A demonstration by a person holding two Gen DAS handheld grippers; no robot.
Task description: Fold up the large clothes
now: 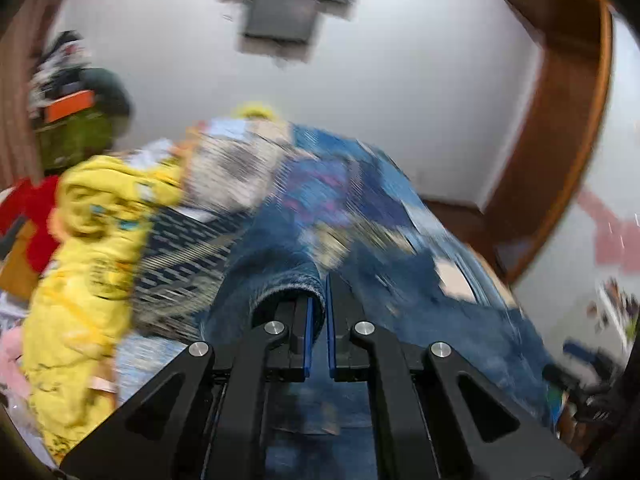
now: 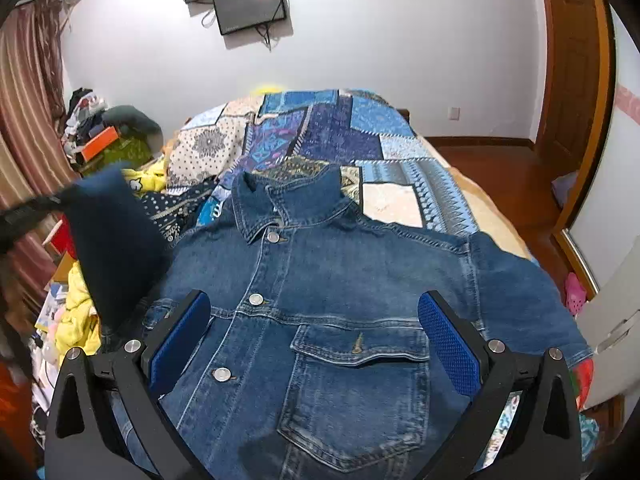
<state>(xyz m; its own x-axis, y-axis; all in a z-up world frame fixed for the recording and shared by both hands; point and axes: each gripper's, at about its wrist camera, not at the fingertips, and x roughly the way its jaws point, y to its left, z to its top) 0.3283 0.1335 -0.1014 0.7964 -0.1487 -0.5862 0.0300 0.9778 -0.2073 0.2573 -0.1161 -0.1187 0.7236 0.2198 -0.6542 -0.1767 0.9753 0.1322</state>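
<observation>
A blue denim jacket lies front up and buttoned on the bed, its collar toward the far end. Its left sleeve is lifted off the bed at the left of the right wrist view, blurred by motion. In the left wrist view my left gripper is shut on the sleeve's folded denim edge, which is pinched between the blue pads. My right gripper hangs open just above the jacket's chest, its fingers spread wide on either side of the flap pocket, with nothing between the pads.
A blue patchwork bedspread covers the bed. Yellow clothes and a cluttered heap with an orange box lie along the bed's left side. A wooden door and wooden floor are on the right.
</observation>
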